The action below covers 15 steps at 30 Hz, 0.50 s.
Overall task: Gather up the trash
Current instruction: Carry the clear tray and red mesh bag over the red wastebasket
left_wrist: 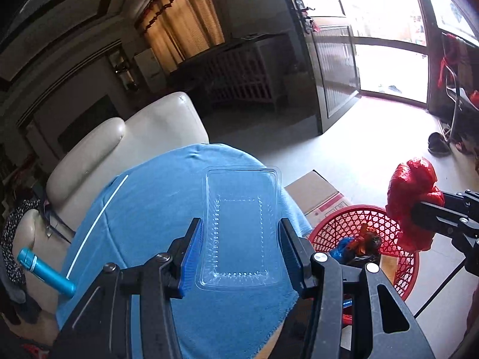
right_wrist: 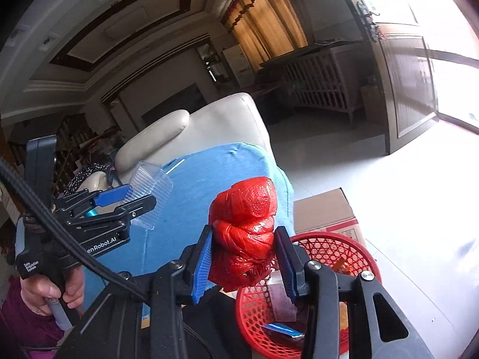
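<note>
My left gripper point(left_wrist: 239, 239) is shut on a clear plastic clamshell tray point(left_wrist: 241, 224), held above the blue cloth point(left_wrist: 155, 209). The right wrist view shows the same tray point(right_wrist: 149, 188) in the left gripper point(right_wrist: 131, 200), with a hand on its handle. My right gripper point(right_wrist: 242, 251) is shut on a crumpled red plastic bag point(right_wrist: 245, 227), held over the near rim of the red mesh basket point(right_wrist: 338, 242). In the left wrist view that red bag point(left_wrist: 410, 197) hangs above the basket point(left_wrist: 335, 224), which holds several pieces of trash.
A blue cylinder point(left_wrist: 45, 272) and a thin white stick point(left_wrist: 95, 227) lie on the cloth. A cream leather sofa point(left_wrist: 125, 140) stands behind the cloth. A cardboard box point(left_wrist: 317, 194) sits on the pale floor beside the basket. A dark door point(left_wrist: 335, 71) stands farther back.
</note>
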Each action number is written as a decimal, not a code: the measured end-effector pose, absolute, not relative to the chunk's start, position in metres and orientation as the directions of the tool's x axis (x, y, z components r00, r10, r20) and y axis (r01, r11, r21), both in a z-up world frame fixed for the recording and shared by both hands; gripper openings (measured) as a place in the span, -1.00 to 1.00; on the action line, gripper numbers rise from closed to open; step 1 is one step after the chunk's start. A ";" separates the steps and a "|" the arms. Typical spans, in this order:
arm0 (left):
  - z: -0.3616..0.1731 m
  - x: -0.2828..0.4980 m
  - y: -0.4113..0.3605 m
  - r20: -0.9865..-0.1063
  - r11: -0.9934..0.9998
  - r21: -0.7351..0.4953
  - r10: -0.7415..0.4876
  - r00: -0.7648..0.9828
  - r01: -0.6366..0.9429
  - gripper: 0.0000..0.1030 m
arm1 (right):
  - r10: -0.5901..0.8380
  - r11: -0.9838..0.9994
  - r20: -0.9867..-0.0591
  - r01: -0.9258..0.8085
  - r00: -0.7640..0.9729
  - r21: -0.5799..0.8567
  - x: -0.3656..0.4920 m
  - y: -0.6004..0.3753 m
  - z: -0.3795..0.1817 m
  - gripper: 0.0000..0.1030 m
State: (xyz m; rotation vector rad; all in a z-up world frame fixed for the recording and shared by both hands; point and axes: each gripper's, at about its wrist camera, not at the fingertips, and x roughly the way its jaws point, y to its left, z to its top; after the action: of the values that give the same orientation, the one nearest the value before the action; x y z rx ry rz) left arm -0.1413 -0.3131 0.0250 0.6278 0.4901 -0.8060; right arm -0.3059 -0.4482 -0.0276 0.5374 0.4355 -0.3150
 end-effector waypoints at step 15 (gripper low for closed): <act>0.021 -0.167 -0.333 -0.617 0.496 0.353 -0.514 0.596 0.794 0.02 | -0.214 0.795 -0.448 0.421 0.868 0.437 -0.338 -0.453 -0.021 -0.15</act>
State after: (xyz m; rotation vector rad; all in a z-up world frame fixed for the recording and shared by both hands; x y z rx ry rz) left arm -0.1667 -0.3328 0.0209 0.6666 0.4694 -0.8281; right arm -0.3382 -0.4527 -0.0214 0.5554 0.3925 -0.3508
